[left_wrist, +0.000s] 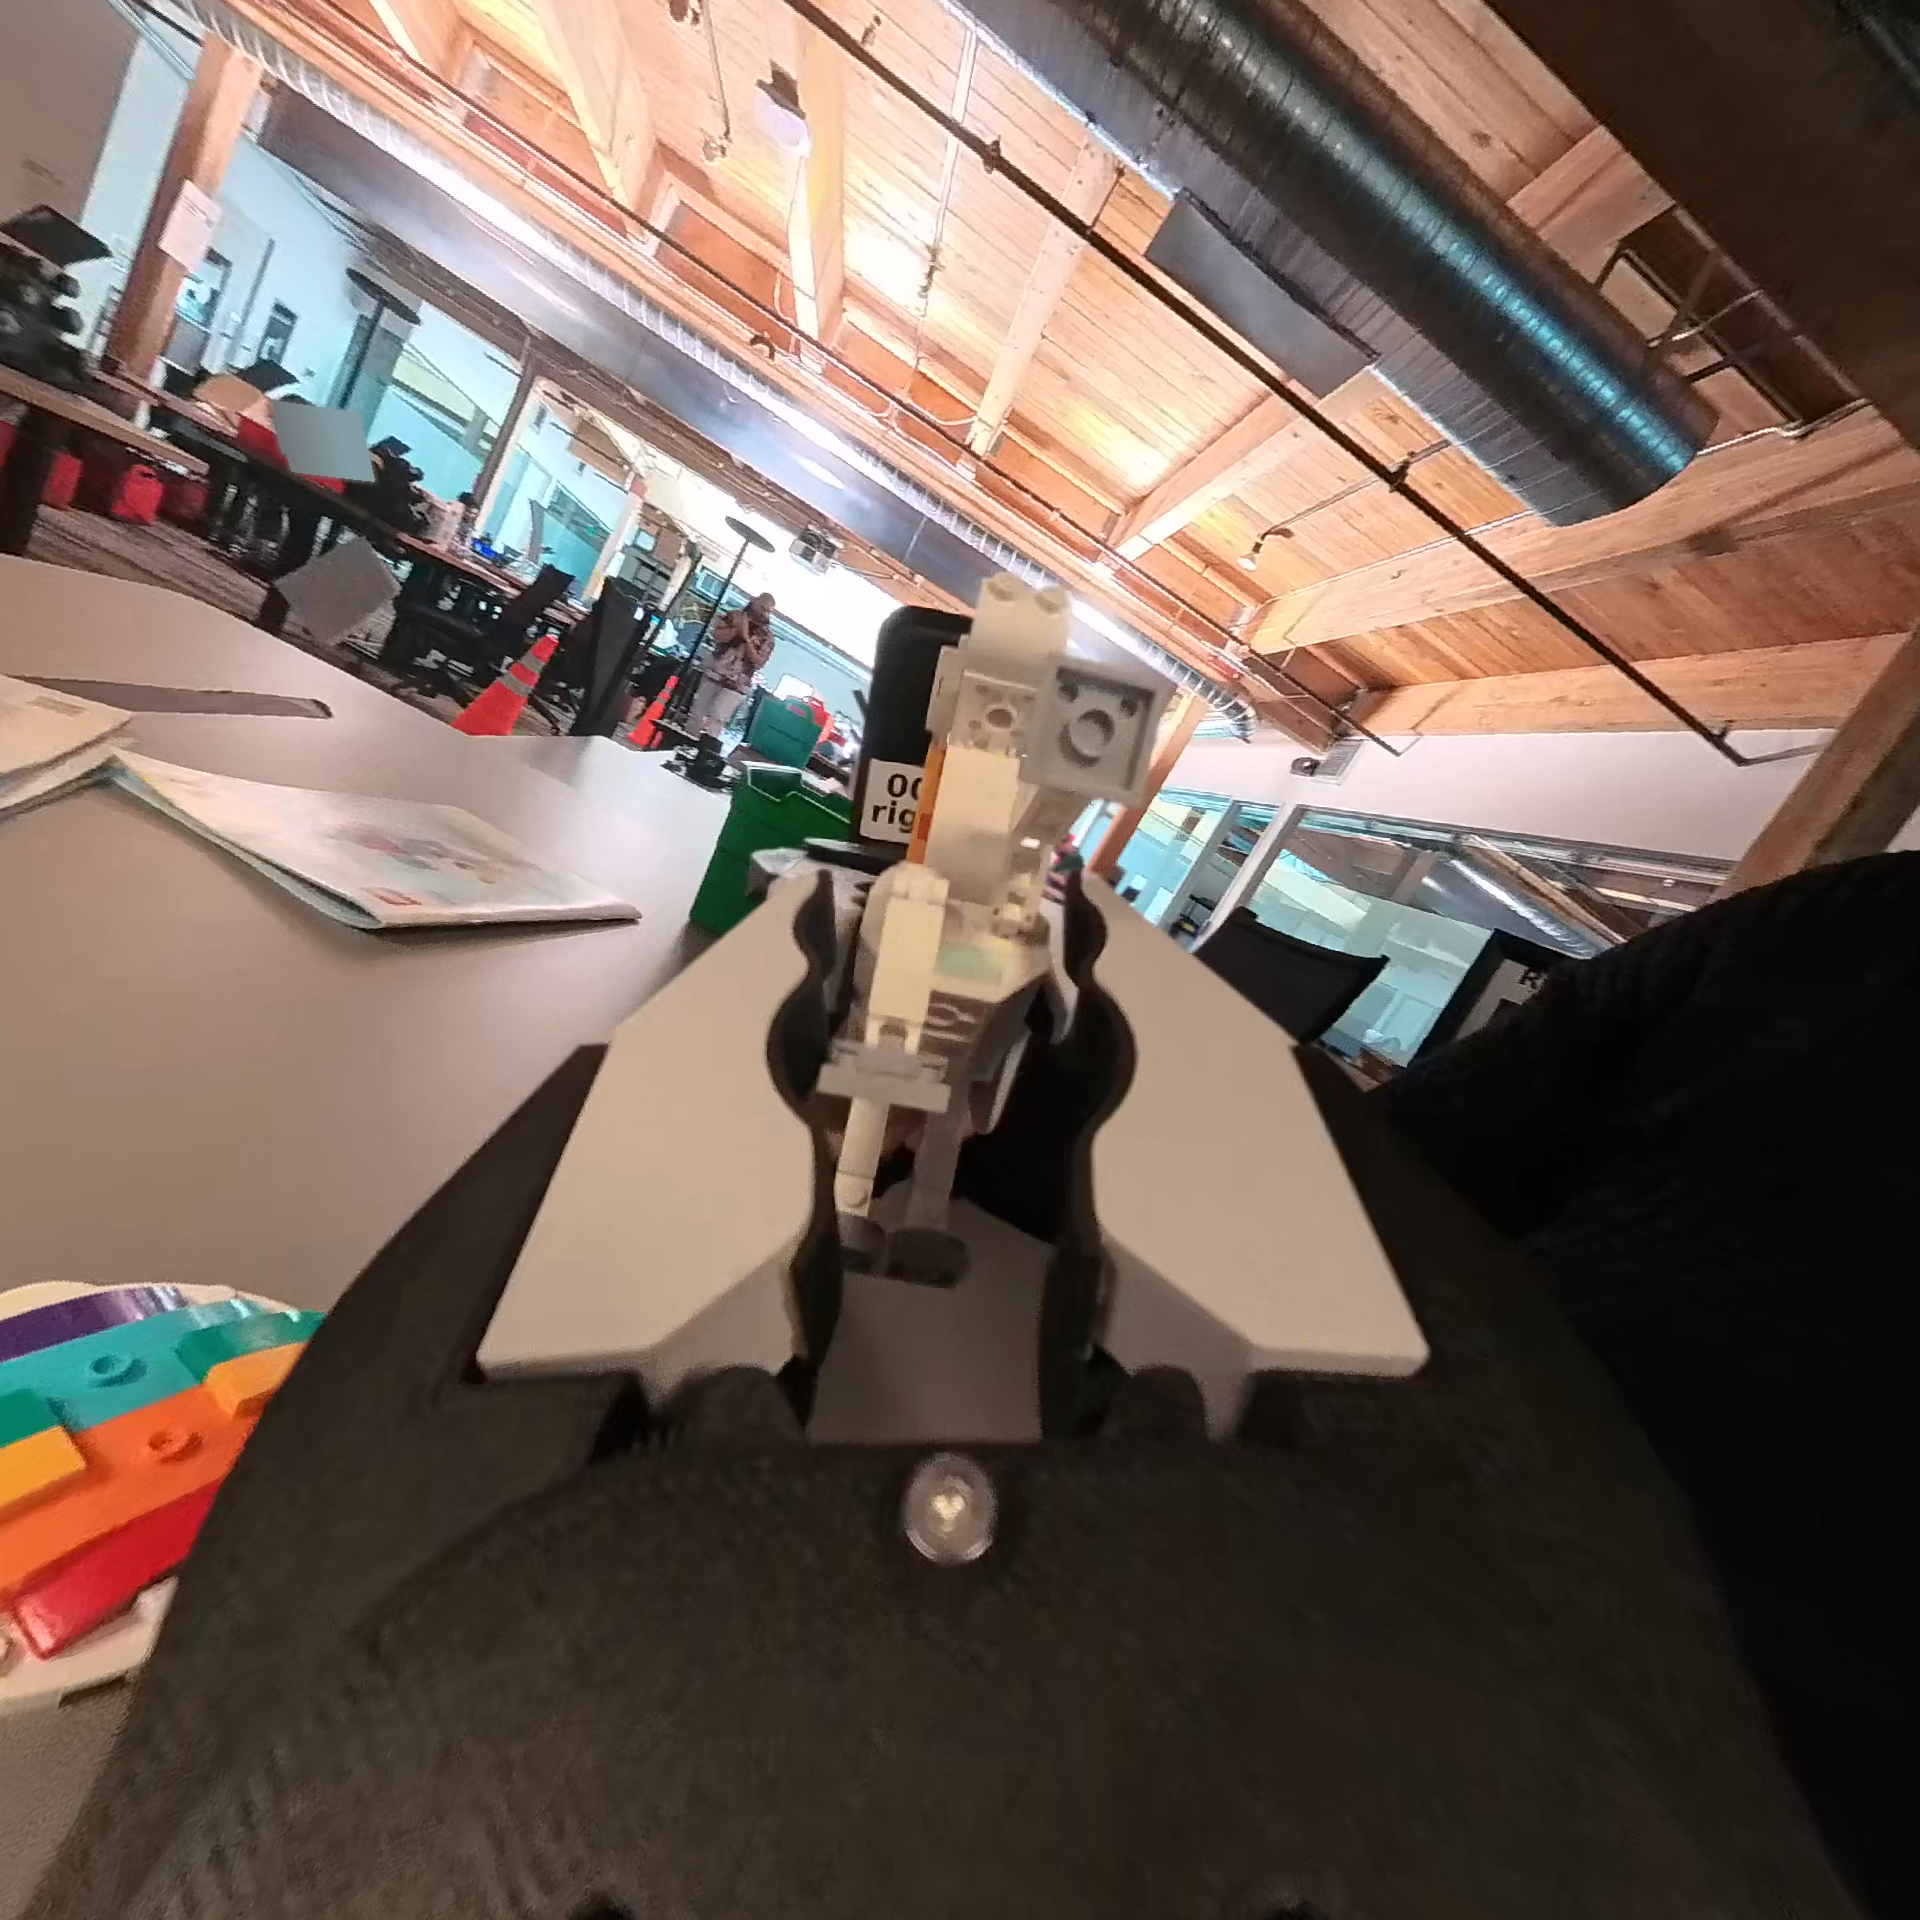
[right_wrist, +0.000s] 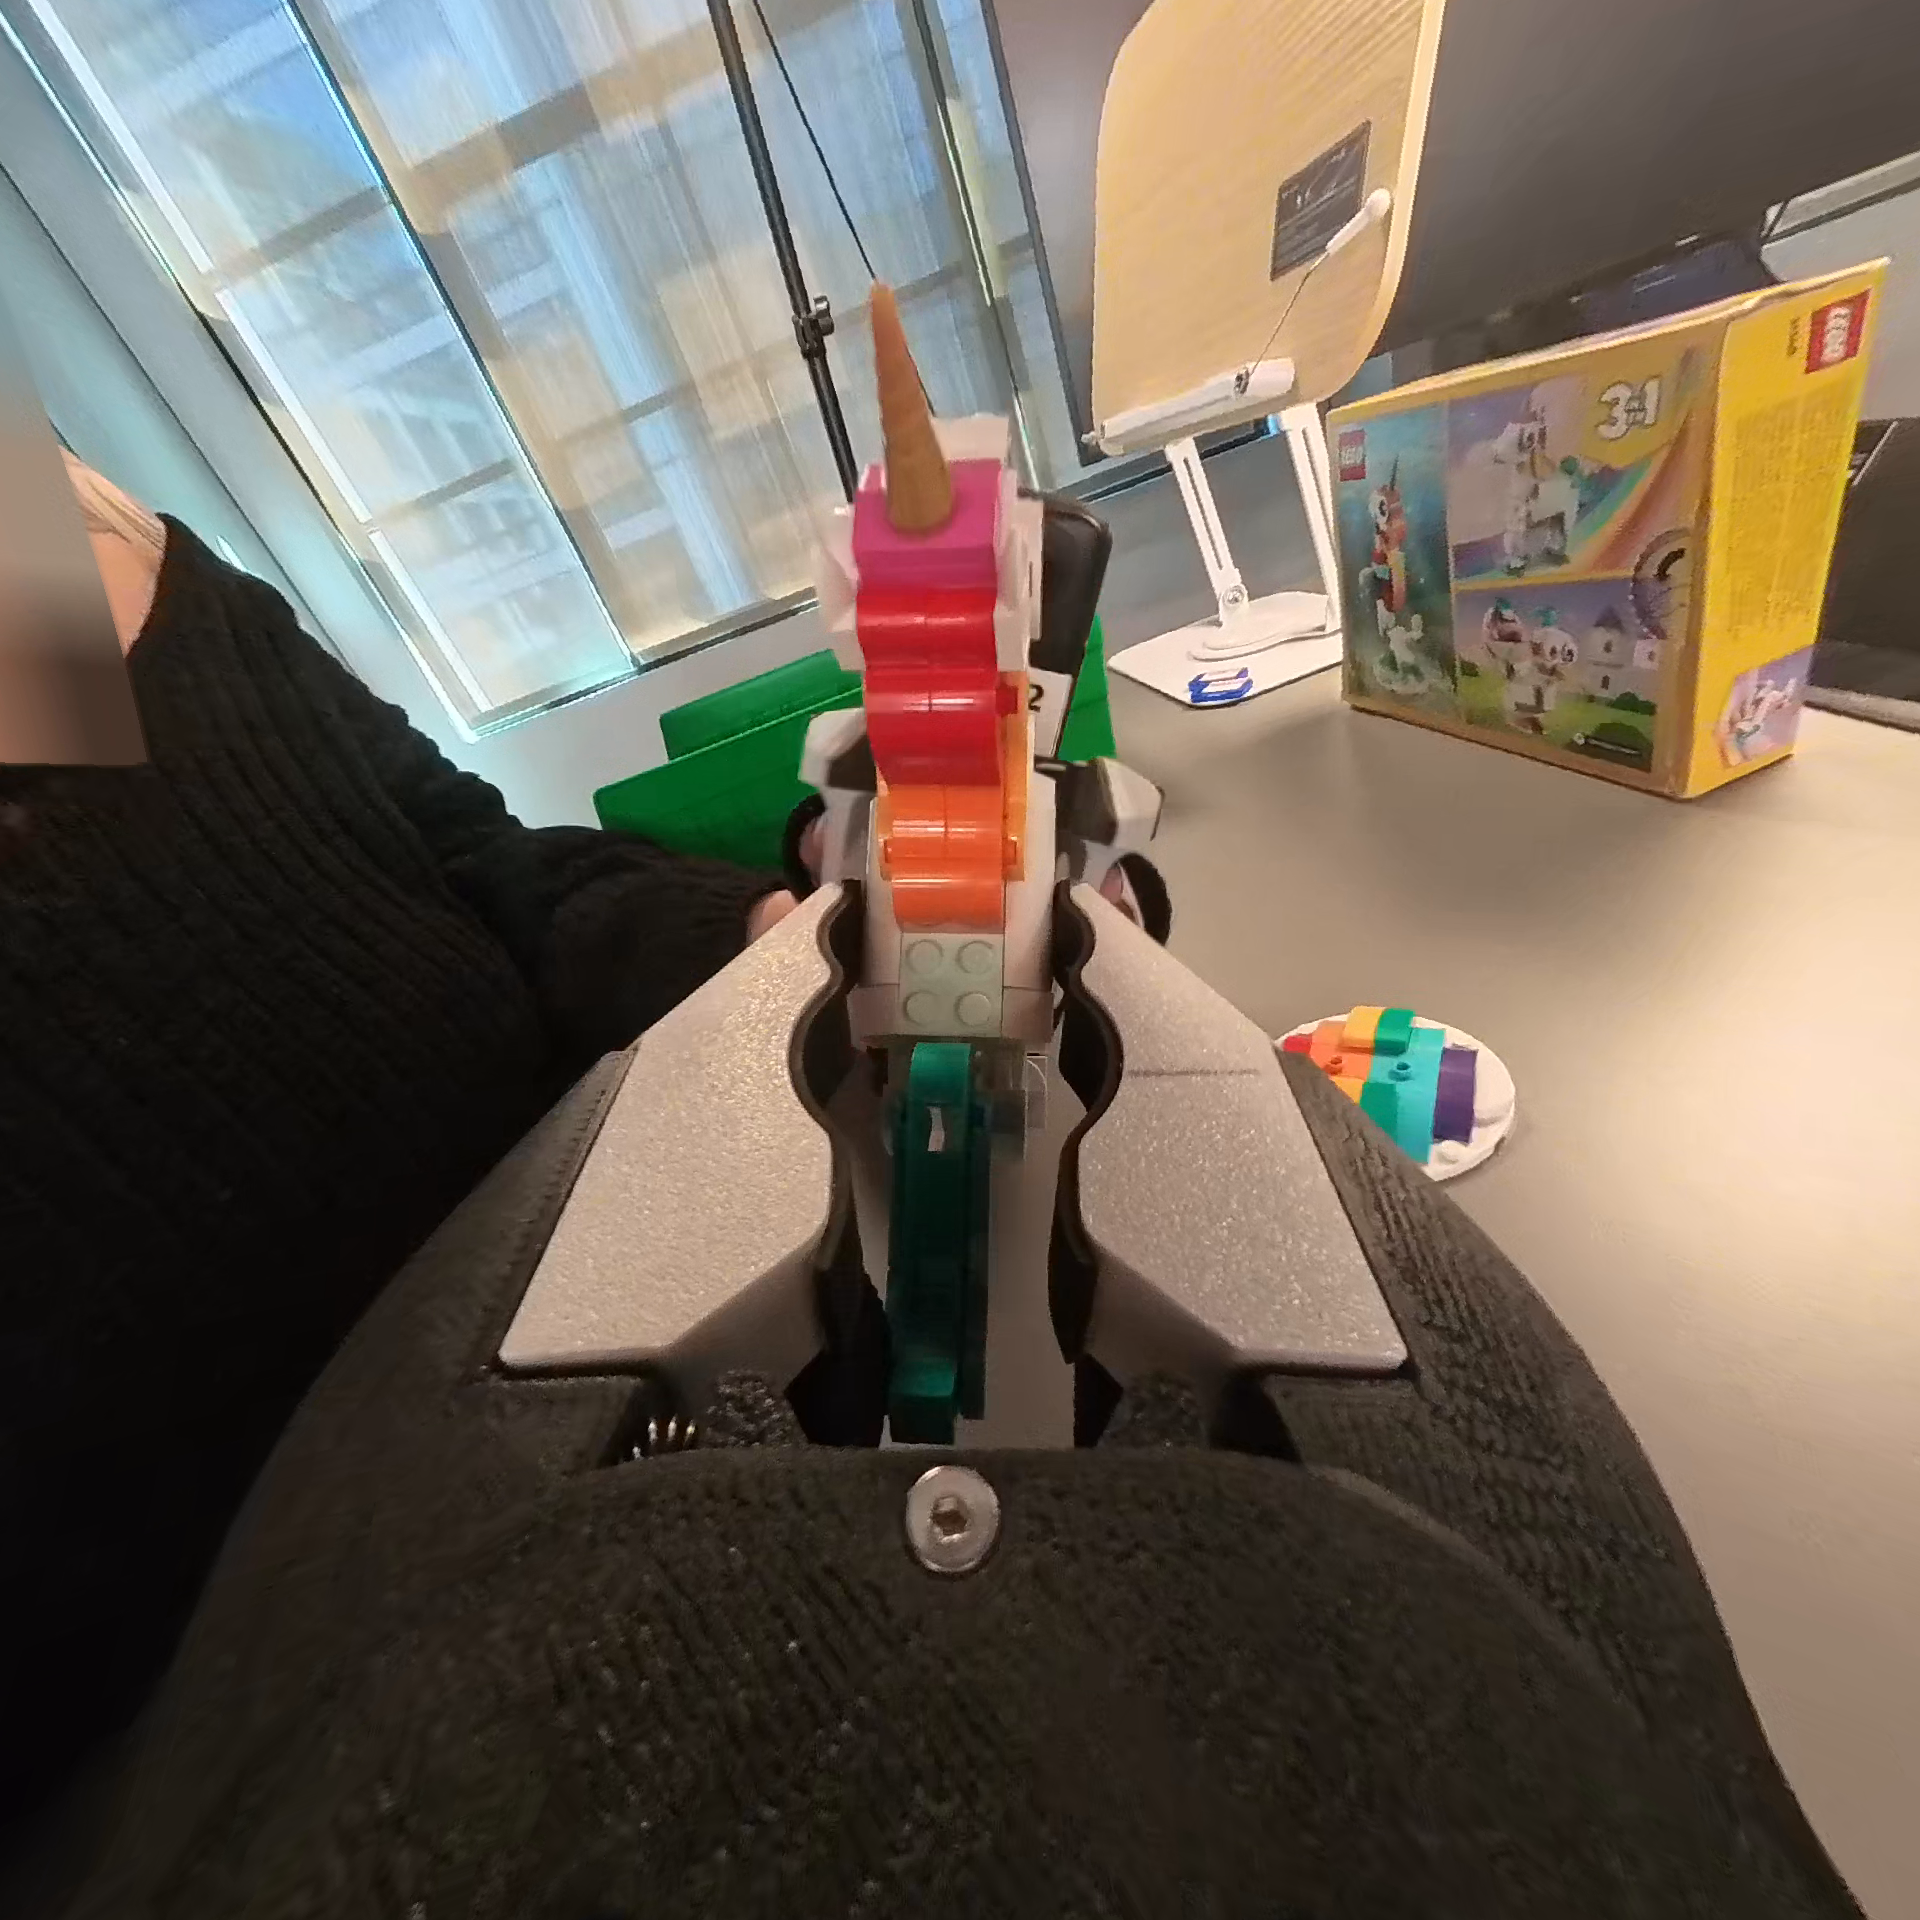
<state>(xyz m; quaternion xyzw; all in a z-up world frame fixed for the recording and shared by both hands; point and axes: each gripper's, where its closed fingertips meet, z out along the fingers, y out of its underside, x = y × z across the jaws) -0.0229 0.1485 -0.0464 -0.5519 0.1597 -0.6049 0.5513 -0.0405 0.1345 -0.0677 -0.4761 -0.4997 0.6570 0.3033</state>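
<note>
Between the grey fingers of the right gripper (right_wrist: 951, 997), clamped at its white body, stands a toy-brick unicorn (right_wrist: 940, 727) with tan horn, pink-red-orange mane and green tail. From the far side, the left gripper (left_wrist: 940, 925) pinches the same figure (left_wrist: 982, 883), seen there from its pale underside, blurred. Beyond, on the grey table (right_wrist: 1455, 883), lie a rainbow brick arch on a white disc (right_wrist: 1397, 1086), a yellow printed toy box (right_wrist: 1621, 582), partly cut off, and green bins (right_wrist: 748, 769). An instruction booklet (left_wrist: 384, 852) lies flat.
</note>
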